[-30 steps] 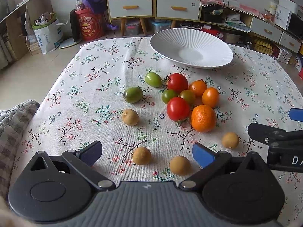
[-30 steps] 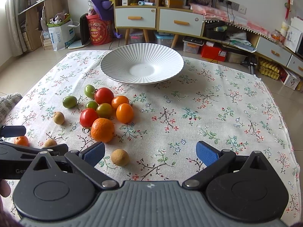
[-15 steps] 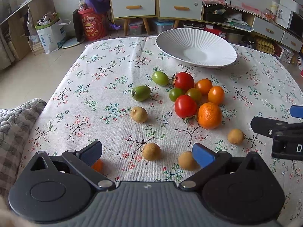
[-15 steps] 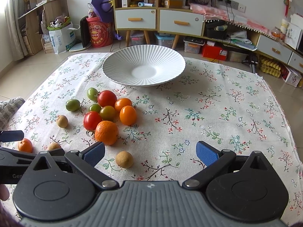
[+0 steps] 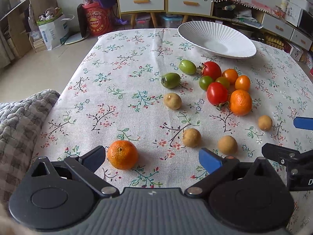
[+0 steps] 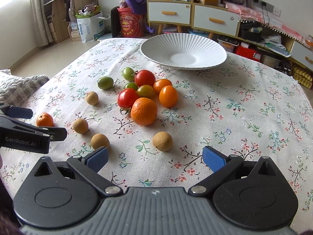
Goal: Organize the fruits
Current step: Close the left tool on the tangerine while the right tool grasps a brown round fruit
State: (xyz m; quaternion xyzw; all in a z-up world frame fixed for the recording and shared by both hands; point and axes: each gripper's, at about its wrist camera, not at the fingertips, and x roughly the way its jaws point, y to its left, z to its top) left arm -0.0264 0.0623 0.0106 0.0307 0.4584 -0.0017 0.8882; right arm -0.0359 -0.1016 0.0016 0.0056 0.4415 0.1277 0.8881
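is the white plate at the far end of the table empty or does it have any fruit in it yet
Empty. The white plate shows only its bare ribbed inside in both wrist views; all the fruit, such as the big orange, lies on the tablecloth.

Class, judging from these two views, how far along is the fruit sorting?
Done: nothing; the white plate holds no fruit. In hand: nothing; the left gripper is open beside the small orange, and the right gripper is open too. Left: every fruit on the tablecloth, including the red tomatoes.

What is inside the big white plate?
Nothing can be seen inside the white ribbed plate; its middle is bare. All the fruit lies on the floral tablecloth. What is under the plate is covered.
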